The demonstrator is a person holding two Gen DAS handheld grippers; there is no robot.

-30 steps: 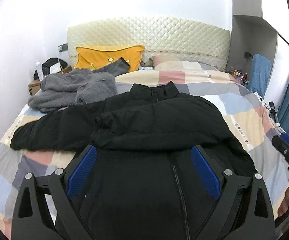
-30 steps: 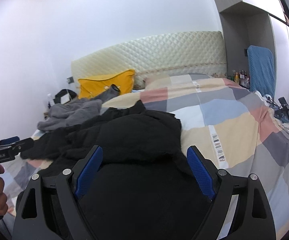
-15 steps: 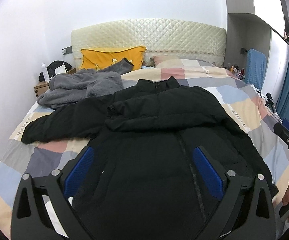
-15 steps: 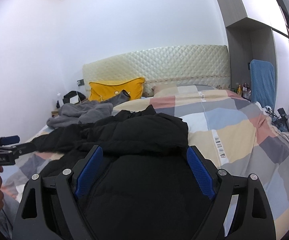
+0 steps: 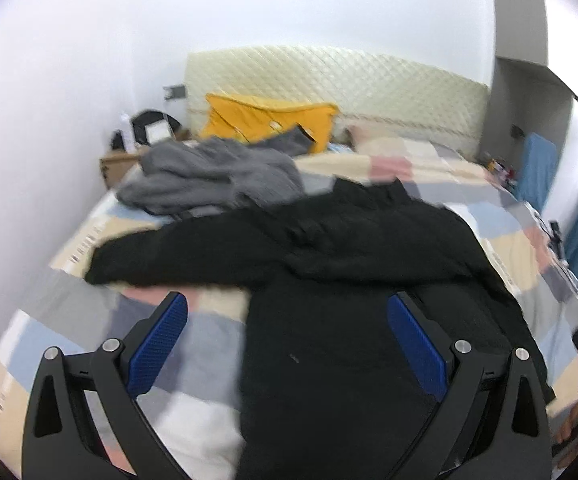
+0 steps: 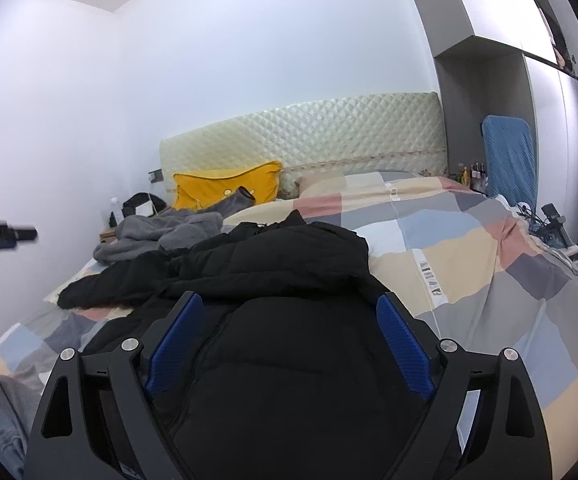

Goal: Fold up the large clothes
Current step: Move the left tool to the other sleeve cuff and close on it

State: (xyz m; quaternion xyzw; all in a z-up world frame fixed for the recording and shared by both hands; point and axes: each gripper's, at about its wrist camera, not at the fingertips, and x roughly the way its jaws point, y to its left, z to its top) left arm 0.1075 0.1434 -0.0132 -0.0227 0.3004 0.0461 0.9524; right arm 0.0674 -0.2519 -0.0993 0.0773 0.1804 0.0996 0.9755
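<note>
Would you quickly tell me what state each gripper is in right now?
Left gripper: open, holding nothing.
Right gripper: open, holding nothing, above the black jacket.

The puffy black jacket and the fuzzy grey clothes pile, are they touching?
Touching. The left wrist view shows the black jacket's outstretched sleeve lying against the near edge of the grey pile, with no checked quilt visible between them.

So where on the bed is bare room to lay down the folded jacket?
The checkered quilt lies bare right of the black jacket, up to the pillows. A smaller patch shows under its outstretched sleeve. The far left corner is crowded: grey fleece, yellow cushion.
</note>
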